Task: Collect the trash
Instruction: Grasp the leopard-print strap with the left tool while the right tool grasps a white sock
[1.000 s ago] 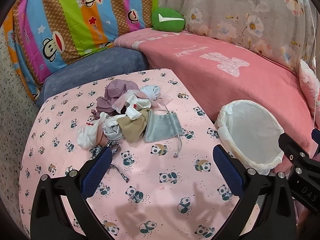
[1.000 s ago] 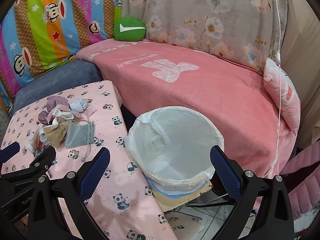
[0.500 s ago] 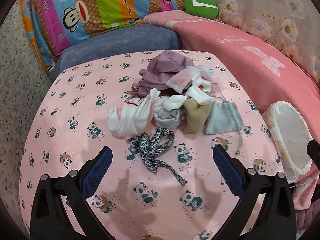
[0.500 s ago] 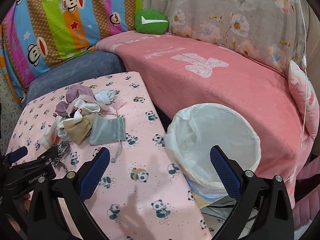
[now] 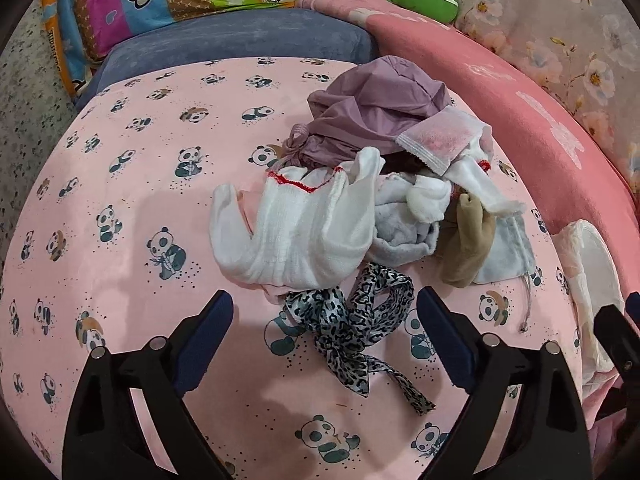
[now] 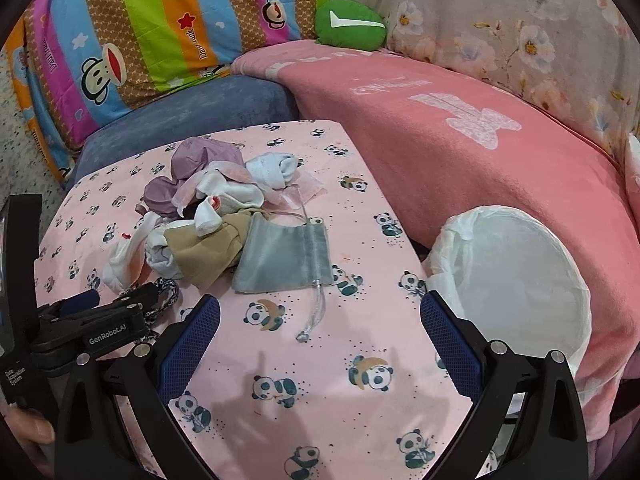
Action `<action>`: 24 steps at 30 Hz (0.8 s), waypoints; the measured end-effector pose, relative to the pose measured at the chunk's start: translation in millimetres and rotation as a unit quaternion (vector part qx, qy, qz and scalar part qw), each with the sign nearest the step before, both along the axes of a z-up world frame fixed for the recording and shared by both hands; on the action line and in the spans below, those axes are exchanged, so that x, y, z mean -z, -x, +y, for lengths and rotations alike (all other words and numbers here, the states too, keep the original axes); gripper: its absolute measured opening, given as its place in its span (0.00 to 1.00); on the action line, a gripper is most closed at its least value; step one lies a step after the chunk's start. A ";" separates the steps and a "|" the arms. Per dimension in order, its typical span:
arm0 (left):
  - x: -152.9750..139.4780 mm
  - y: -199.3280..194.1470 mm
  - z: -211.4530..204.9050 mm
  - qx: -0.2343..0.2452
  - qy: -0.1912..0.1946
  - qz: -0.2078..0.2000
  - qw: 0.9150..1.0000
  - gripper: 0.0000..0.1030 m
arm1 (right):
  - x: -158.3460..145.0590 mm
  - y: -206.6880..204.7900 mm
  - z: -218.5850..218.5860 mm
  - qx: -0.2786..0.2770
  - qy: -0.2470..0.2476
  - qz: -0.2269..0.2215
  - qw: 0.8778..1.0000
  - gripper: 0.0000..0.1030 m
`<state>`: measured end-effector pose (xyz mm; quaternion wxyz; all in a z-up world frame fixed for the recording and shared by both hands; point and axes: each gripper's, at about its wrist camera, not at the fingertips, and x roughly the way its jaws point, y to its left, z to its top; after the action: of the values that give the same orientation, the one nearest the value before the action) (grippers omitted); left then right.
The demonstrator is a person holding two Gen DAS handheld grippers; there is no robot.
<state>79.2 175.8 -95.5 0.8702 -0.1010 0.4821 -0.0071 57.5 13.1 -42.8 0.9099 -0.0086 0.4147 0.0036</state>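
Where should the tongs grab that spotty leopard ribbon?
Best guess: pinch the knotted middle of the leopard ribbon, coming straight down from above. It lies flat on the panda cloth, so only the bunched knot stands up enough to bite. The open left tongs already straddle it. The thin tail trailing toward the camera would probably slip out.

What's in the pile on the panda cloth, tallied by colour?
Visible pieces only; some overlap:
White: 3, glove, rolled sock, sock
Purple: 1, garment
Pink: 1, pad
Grey: 2, pouch, cloth
Tan: 1, cloth
Leopard print: 1, ribbon
Total: 9
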 end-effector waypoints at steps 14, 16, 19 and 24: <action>1.1 11.1 15.8 0.036 0.066 0.009 0.997 0.19 | 19.8 -24.4 43.0 -0.051 -0.027 0.035 0.998 0.63; -5.6 17.1 22.4 0.033 0.066 0.001 0.997 0.18 | 20.7 -24.5 51.2 -0.062 -0.033 0.040 0.997 0.59; -16.5 24.2 36.0 0.024 0.060 -0.012 0.998 0.18 | 20.0 -26.0 62.6 -0.076 -0.047 0.044 0.995 0.59; -29.9 31.9 63.6 0.002 0.047 -0.027 0.999 0.18 | 20.1 -32.6 90.9 -0.105 -0.081 0.055 0.990 0.59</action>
<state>47.3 239.4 -65.5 0.8772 -0.1406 0.4579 -0.0339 90.1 104.0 -62.8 0.8779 0.0220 0.4594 0.1332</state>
